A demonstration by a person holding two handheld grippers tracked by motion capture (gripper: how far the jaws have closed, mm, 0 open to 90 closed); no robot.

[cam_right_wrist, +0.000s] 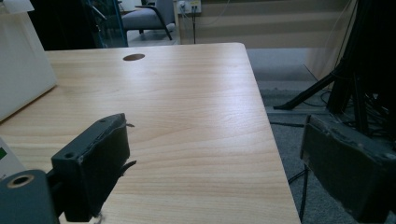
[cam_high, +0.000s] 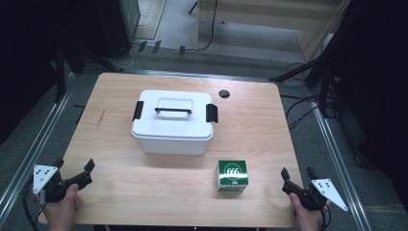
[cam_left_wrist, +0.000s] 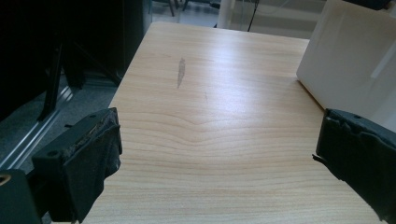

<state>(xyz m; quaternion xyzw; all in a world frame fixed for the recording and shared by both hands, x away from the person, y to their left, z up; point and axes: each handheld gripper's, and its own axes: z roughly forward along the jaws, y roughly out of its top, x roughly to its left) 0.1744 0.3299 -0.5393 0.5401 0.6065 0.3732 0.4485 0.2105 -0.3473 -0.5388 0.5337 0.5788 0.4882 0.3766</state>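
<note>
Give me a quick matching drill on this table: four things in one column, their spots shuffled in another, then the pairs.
Things:
1. white storage bin
2. green box
3. round hole
4. left tongs

Places:
A. near left corner of the table, open and empty
B. far side, right of the bin's lid
C. middle of the table, lid on
D. in front of the bin, toward the right tongs

Pairs: 1-C, 2-D, 3-B, 4-A

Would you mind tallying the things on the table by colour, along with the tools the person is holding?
White: 1, the lidded storage box with black latches and handle.
Green and white: 1, the small carton.
Black: 2, the left tool and the right tool, both with jaws apart.
Total: 4.
</note>
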